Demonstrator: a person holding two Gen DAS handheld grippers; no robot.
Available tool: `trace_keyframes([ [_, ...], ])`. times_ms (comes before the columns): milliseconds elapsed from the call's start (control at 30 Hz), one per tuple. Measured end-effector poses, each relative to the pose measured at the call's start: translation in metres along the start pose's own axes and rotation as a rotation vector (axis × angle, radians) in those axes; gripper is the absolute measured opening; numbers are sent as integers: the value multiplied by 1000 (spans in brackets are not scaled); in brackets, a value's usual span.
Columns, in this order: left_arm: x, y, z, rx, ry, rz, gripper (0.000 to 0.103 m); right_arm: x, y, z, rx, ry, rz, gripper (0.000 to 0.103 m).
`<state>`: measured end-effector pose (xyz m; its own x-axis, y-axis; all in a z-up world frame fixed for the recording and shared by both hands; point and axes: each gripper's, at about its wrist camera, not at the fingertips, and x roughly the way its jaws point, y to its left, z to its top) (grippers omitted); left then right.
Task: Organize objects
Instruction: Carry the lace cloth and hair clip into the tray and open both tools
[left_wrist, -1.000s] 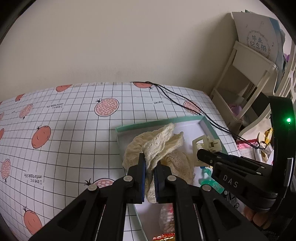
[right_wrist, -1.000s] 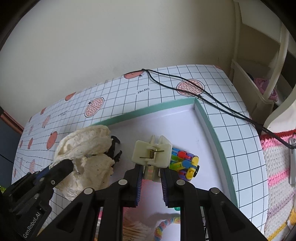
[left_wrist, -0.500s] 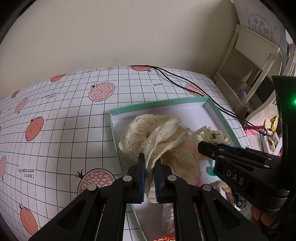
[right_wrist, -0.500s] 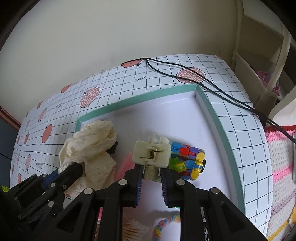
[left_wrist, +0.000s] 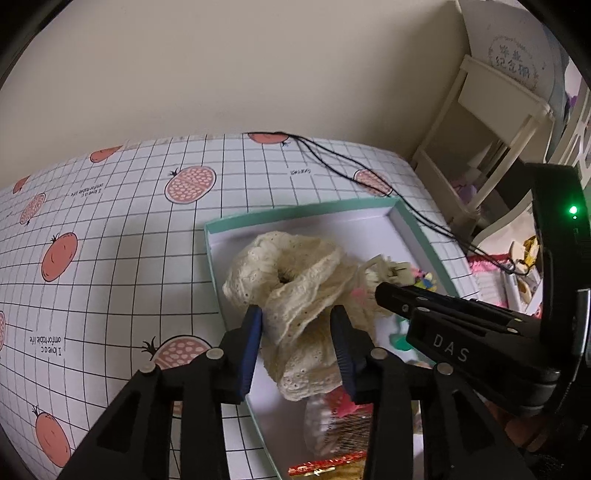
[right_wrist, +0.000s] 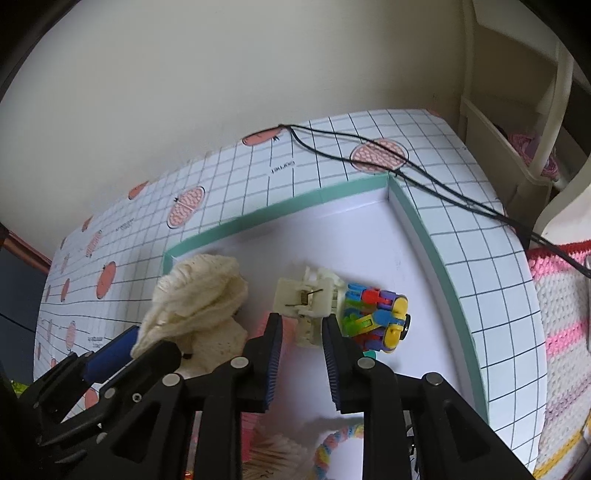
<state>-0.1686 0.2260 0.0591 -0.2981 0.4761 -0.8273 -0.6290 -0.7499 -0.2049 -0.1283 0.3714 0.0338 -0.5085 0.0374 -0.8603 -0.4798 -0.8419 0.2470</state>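
Observation:
A cream lace scrunchie lies in the left part of a teal-rimmed white box. My left gripper is open, its fingers on either side of the scrunchie. My right gripper is open around a cream hair claw clip, which rests on the box floor beside a multicoloured block toy. The scrunchie also shows in the right wrist view.
A black cable runs over the box's far right corner. A rainbow braided band and pink items lie at the box's near end. A cream shelf stands at the right. A pink knitted cloth lies beside the box.
Both grippers moved down toward the box and opened. The left let go of the scrunchie and the right let go of the claw clip.

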Motion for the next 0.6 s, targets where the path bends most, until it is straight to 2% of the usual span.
trace_keyframes([
  [300,-18,6,10,-29,-47,-18,40,-18,7,6,-16,-44,13,26],
  [500,-24,20,13,-76,-76,-1,40,-15,13,6,-36,-41,9,26],
  [533,-24,23,13,-87,-76,5,40,-14,14,6,-40,-40,8,33],
  [567,-23,27,12,-102,-74,18,41,-13,14,6,-41,-41,7,47],
  [600,-22,29,11,-112,-74,27,45,-13,14,5,-39,-44,5,54],
])
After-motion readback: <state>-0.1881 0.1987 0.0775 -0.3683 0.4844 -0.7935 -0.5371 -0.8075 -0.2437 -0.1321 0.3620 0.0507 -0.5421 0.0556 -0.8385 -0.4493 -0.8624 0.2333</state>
